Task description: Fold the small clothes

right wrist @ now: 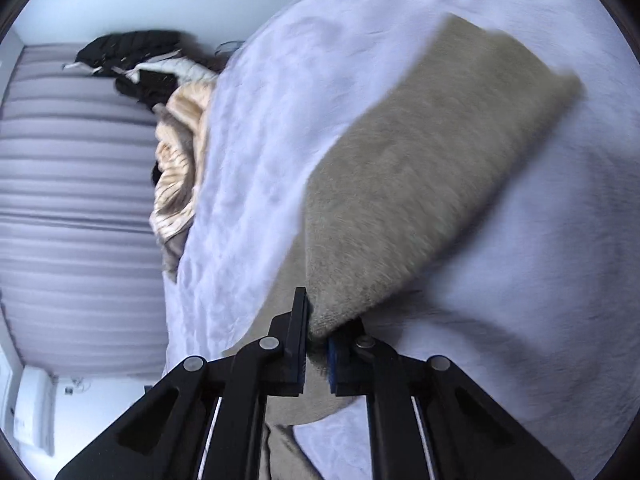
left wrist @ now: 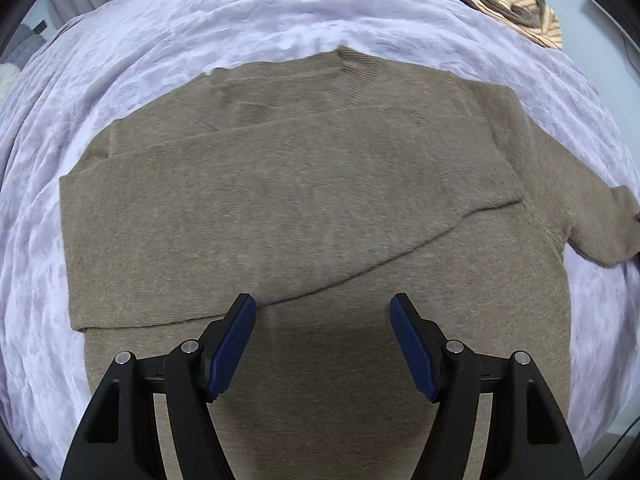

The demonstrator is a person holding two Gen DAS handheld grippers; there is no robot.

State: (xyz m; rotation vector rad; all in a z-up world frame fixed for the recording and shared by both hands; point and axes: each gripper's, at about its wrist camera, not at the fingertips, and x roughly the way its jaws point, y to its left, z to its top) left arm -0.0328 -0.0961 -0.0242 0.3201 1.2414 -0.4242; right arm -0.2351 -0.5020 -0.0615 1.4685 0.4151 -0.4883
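A: What lies on the bed?

B: A taupe knit sweater spread flat on a pale lavender bedspread, ribbed collar toward the far edge. One sleeve is already folded across the chest, its edge running as a diagonal crease over the body.

A: And the left gripper?

B: It points steeply down over the lower part of the sweater, blue pads standing well apart, nothing between them. Released, empty.

A: The right gripper?

B: Clenched on the sweater's other sleeve. The cuff end is pinched between the black fingers, and the sleeve stretches away from them, lifted off the bedspread and blurred at its far end. Seen from the left wrist, that sleeve reaches out toward the right edge of the bed.

A: Anything else in shot?

B: A heap of striped cream-and-brown fabric at the bed's far edge, dark clothing piled beyond it, and a wall of grey pleated curtain
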